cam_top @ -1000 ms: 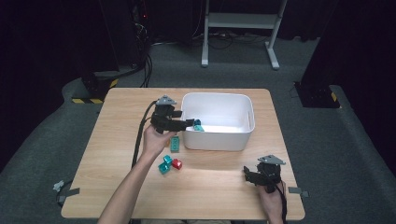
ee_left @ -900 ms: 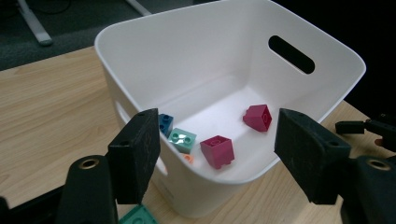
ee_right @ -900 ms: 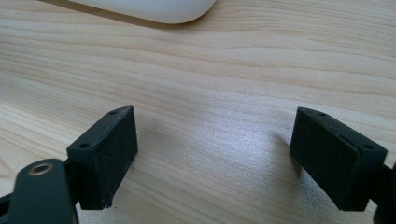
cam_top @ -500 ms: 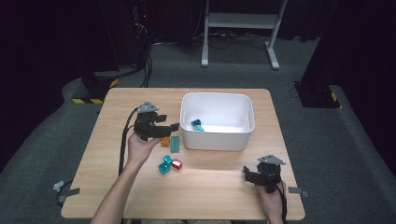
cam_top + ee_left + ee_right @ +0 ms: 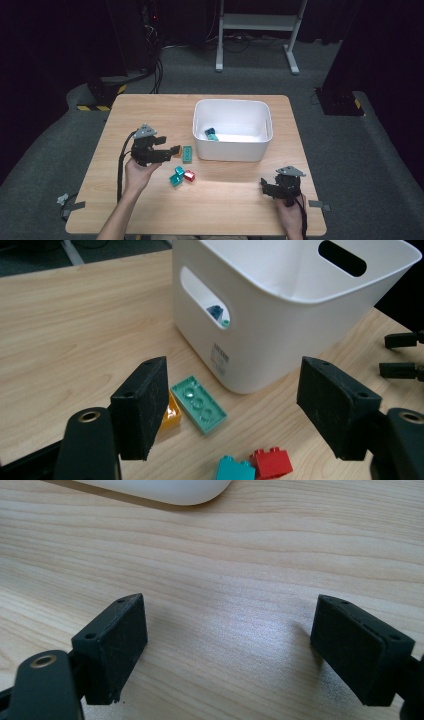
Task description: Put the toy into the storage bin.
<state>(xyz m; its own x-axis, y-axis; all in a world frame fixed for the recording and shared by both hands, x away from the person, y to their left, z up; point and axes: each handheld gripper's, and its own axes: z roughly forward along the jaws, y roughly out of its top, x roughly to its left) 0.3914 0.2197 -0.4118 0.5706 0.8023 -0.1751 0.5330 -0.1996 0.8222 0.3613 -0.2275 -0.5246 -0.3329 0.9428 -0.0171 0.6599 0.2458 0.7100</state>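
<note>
Jaws on the left gripper (image 5: 230,405) have just been opening and stand spread wide with nothing pinched between them. They're aimed at the flat teal plate (image 5: 198,404), which lies on the desk just beside the near wall of the white bin (image 5: 280,330), toward the desk's middle. An orange brick (image 5: 169,415) touches the plate, half hidden behind the left jaw. A teal brick (image 5: 234,471) and a red brick (image 5: 271,463) sit together nearer the front edge, cut off at the bottom of the left gripper view.

My guess: the plate is light, rigid plastic, thin and a bit slick, so pinch it across the short sides, low down. Another teal piece (image 5: 211,133) already lies in the bin; its shape is hard to make out.

Right gripper (image 5: 227,645) hovers near the desk's front right corner, jaws wide apart, empty.
</note>
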